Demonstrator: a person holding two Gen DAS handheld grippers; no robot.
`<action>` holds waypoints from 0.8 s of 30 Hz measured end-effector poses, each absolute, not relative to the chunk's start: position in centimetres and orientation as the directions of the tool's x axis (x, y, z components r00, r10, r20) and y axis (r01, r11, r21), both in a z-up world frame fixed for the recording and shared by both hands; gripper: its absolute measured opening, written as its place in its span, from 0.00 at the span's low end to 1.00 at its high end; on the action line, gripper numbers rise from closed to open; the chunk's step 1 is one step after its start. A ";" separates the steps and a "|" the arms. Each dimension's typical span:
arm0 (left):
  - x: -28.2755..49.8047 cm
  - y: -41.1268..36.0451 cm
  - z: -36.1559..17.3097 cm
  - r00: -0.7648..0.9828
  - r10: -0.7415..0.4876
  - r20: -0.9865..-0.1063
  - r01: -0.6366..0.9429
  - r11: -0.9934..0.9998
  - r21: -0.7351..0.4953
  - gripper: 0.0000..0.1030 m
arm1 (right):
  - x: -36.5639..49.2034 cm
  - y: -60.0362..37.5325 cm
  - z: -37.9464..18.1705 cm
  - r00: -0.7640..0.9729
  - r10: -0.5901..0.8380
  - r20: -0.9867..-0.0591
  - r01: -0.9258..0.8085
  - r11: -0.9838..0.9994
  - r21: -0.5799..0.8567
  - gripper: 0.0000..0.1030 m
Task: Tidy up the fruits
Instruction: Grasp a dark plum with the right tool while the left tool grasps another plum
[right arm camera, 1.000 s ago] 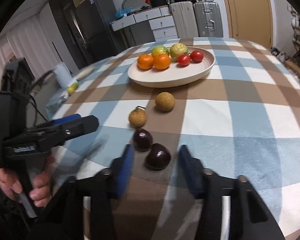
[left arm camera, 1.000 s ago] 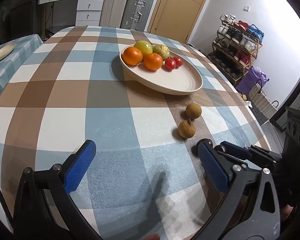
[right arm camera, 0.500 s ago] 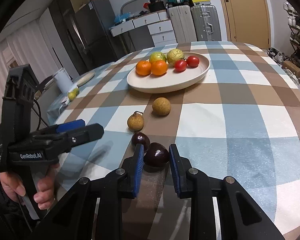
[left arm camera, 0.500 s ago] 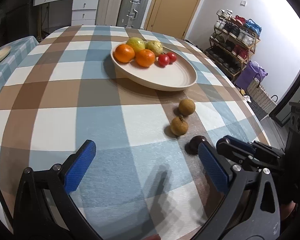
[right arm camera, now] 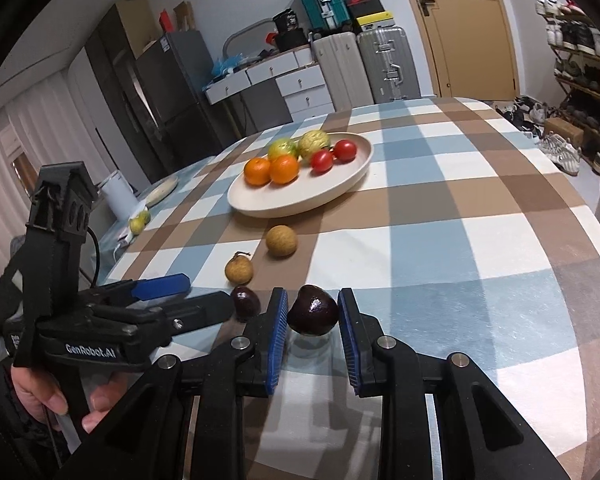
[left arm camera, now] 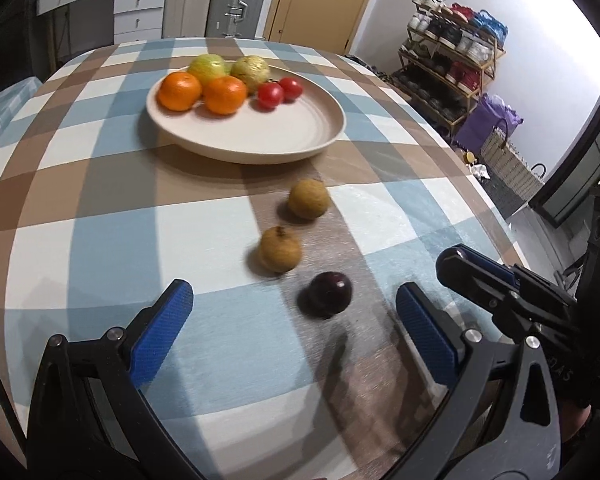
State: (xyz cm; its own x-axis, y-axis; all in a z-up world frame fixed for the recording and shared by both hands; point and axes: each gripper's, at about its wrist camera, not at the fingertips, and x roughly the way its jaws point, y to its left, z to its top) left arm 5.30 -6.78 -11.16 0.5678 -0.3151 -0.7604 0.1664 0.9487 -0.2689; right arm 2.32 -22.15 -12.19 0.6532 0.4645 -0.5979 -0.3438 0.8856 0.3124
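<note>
My right gripper (right arm camera: 313,312) is shut on a dark purple fruit (right arm camera: 313,310) and holds it just above the checked tablecloth. A second dark fruit (left arm camera: 328,294) lies on the cloth, between my left gripper's open jaws (left arm camera: 294,316); it also shows in the right wrist view (right arm camera: 245,301). Two tan round fruits (left arm camera: 279,249) (left arm camera: 308,199) lie beyond it. The cream plate (left arm camera: 300,136) further back holds two oranges (left arm camera: 204,90), two green fruits and two red tomatoes (left arm camera: 280,90).
The round table's edge (left arm camera: 480,184) curves close on the right, with a shoe rack (left arm camera: 452,56) and a basket beyond. A side table with a white cup (right arm camera: 118,196) stands to the left in the right wrist view. Suitcases and drawers stand behind.
My right gripper closed on the dark fruit and lifted it slightly. My left gripper moved forward and right, so the second dark fruit now sits between its jaws.
</note>
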 end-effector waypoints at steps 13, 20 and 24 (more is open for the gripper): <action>6.2 -8.8 -11.5 0.553 -0.292 -0.780 0.173 0.956 -0.236 0.48 | 1.9 -24.0 -12.5 0.662 0.496 -0.563 -0.345 0.867 0.358 0.25; 5.4 -8.8 -11.6 0.539 -0.346 -0.768 0.224 0.938 -0.265 0.21 | 1.7 -24.2 -12.5 0.663 0.498 -0.559 -0.345 0.866 0.362 0.25; 4.9 -8.3 -11.0 0.547 -0.368 -0.752 0.244 0.929 -0.277 0.21 | 1.5 -24.2 -12.4 0.664 0.499 -0.557 -0.345 0.865 0.364 0.25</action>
